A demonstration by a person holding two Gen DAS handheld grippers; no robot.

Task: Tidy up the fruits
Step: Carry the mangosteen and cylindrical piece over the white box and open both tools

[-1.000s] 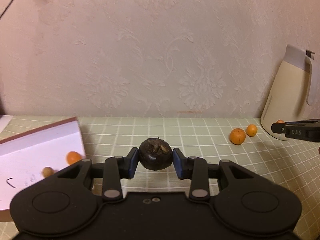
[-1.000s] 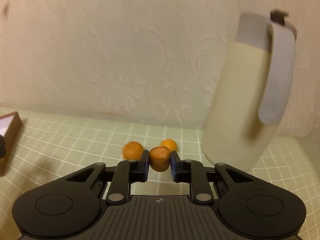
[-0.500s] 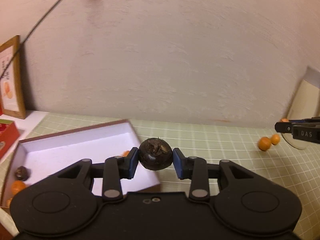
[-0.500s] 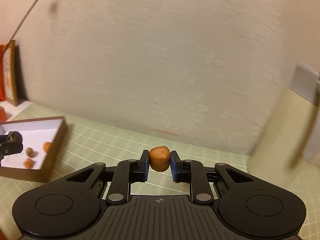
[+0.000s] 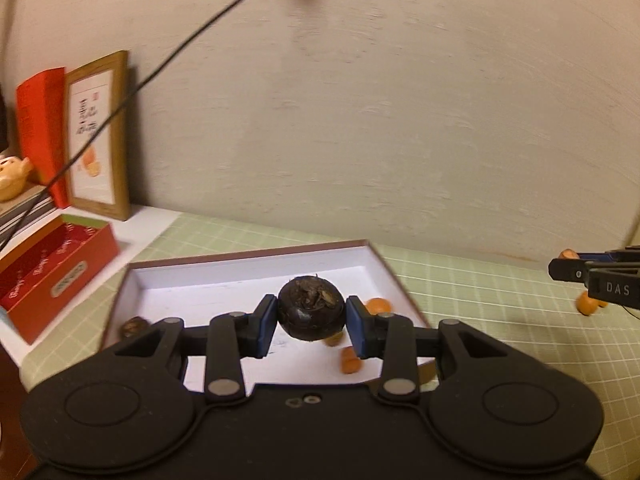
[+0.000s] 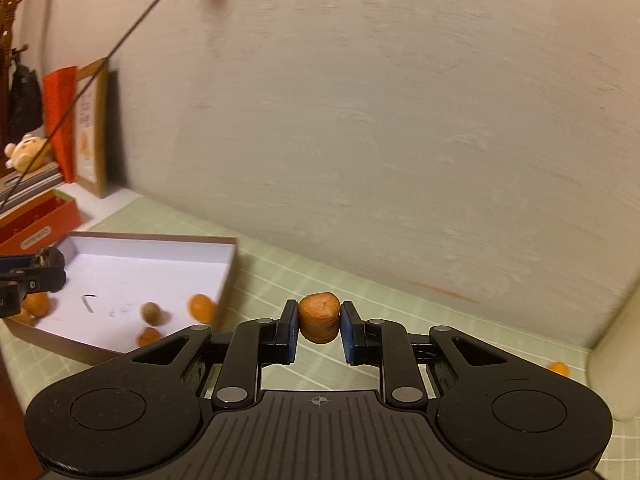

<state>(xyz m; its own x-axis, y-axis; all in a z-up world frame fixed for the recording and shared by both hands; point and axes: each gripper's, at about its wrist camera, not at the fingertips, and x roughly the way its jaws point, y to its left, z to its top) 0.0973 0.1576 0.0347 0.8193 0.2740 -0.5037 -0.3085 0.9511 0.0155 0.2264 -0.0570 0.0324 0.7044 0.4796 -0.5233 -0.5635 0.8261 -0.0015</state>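
I'm mid-carry, left gripper [image 5: 311, 330] pinching the dark fruit [image 5: 311, 309] over the white box [image 5: 256, 258], right gripper [image 6: 319, 332] clamping what looks like an orange fruit [image 6: 319, 317] short of it; next, release inside.

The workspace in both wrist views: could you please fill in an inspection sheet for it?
Surface: green checked tablecloth.
Job's things: white-lined box holding several small fruits; loose orange fruit on the cloth.
Clutter: cream jug, partly seen.
Grippers: left gripper shut on dark round fruit over the box; right gripper shut on orange piece.
Cables: black cord crossing the wall.
Surroundings: framed picture, red box.
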